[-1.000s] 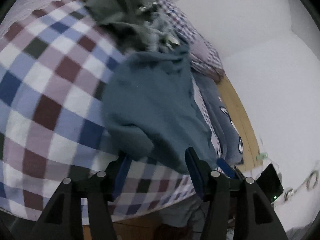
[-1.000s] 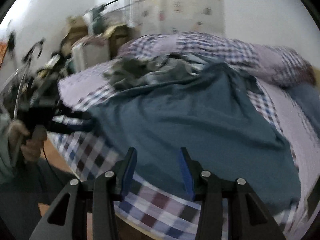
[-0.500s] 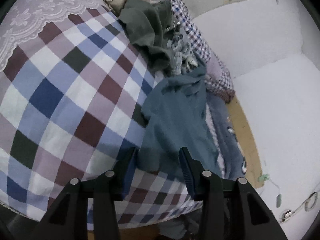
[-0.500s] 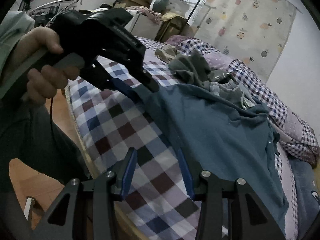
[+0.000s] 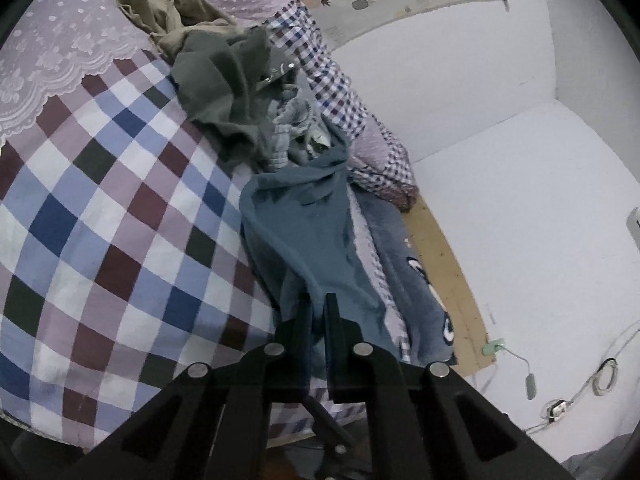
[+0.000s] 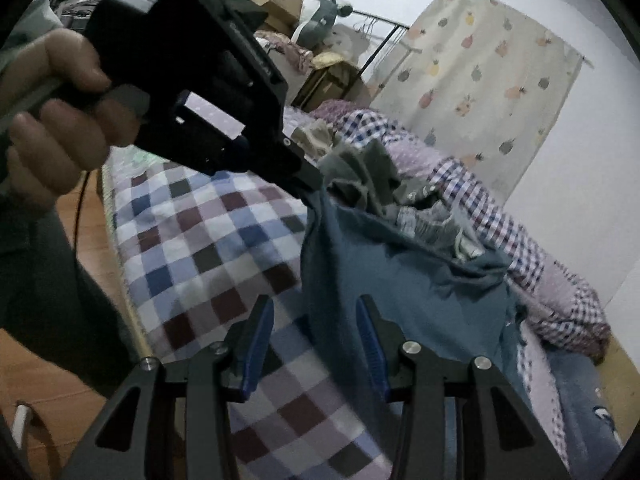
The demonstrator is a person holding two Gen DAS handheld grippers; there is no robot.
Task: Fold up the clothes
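Left wrist view: the teal garment [image 5: 316, 236] was seen pinched at its near edge between the closed jaws of the left gripper [image 5: 318, 300], the cloth running away from the fingertips in a long, ridged strip toward the heap beyond. In the right wrist view the same corner was seen raised off the bed, the fabric hanging from the left gripper [image 6: 310, 184] in a loose drape. The right gripper [image 6: 316, 340] was held partway open, with nothing pressed between its blue pads; the garment's hanging edge lay just ahead of its fingertips, not yet taken.

No fold was visible in the garment, which remained rumpled and unspread. The work was judged to be at its start: one corner gripped, a second corner still to be taken, then spreading and folding. Past the far end of the garment a grey-green garment [image 5: 224, 80] and a tan one [image 5: 160, 4] lay crumpled and unfolded. Beneath everything was the checked bedspread [image 5: 100, 220], with a plaid quilt [image 5: 340, 92] bunched to the right of the left gripper.
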